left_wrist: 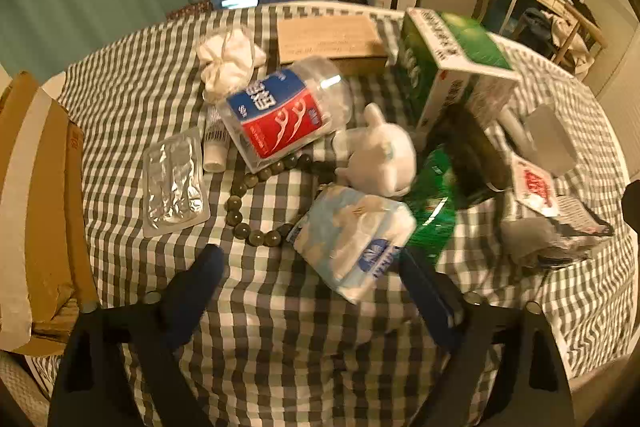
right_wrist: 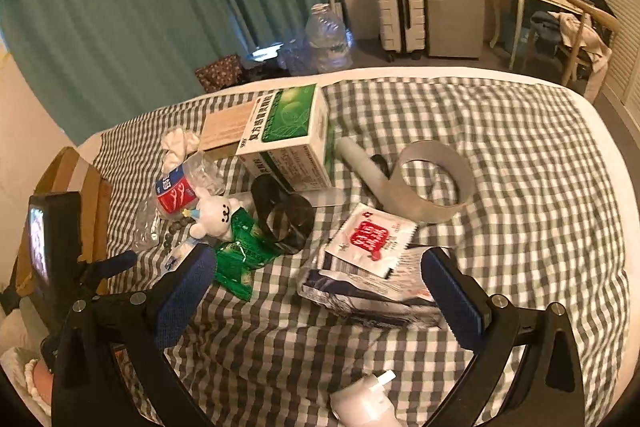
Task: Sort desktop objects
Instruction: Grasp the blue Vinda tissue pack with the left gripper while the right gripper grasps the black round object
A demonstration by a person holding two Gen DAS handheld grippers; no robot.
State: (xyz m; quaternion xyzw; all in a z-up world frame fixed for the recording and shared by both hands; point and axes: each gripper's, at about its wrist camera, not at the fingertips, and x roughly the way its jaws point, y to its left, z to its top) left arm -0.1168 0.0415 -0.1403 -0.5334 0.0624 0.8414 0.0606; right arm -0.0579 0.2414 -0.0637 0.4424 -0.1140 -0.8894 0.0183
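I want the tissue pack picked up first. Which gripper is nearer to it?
Left. The left gripper hangs open right at the tissue pack, which lies just ahead between its fingers. The right gripper is open over the sachets, farther right.

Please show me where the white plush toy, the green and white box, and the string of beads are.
white plush toy (left_wrist: 378,157): left wrist view, on its body.
green and white box (right_wrist: 286,135): right wrist view, on its top face.
string of beads (left_wrist: 242,217): left wrist view, on one bead at the loop's left side.
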